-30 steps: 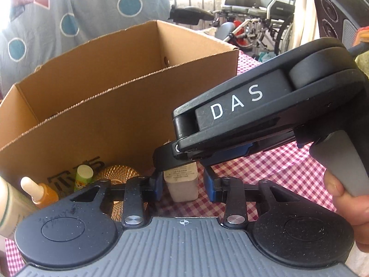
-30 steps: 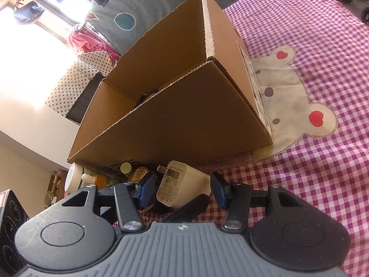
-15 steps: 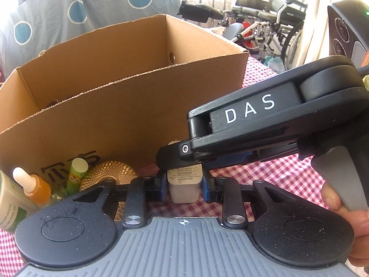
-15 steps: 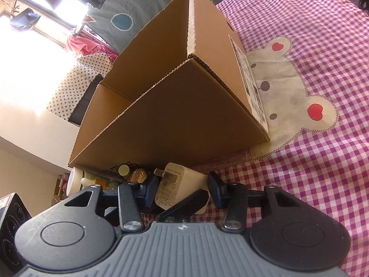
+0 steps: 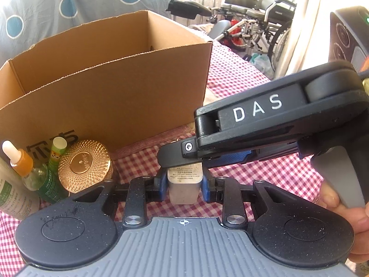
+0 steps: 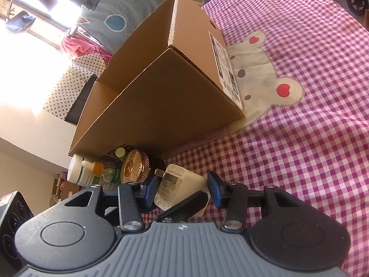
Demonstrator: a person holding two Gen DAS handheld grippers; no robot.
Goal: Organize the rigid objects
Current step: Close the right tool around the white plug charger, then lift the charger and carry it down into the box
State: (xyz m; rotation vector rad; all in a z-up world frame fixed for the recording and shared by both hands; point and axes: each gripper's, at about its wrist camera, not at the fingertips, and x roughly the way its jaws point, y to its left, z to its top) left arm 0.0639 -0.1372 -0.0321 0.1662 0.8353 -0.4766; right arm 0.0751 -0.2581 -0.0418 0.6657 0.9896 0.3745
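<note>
Left wrist: left claw [image 5: 183, 188] tilted down, clamps charger [image 5: 183, 185] | right claw [image 6: 182, 192] angled across, loosely straddling it.

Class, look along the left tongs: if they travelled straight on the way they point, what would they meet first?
Beyond the white charger they already grip, probably the other tongs' black finger crossing just ahead; depth is uncertain.

Your left gripper [image 5: 183, 188] has a ribbed grey body, speckled black round housings, silver pivot screws and blue pads. Your right gripper [image 6: 182, 190] matches, its black side lettered "DAS" in white, handle grey.
</note>
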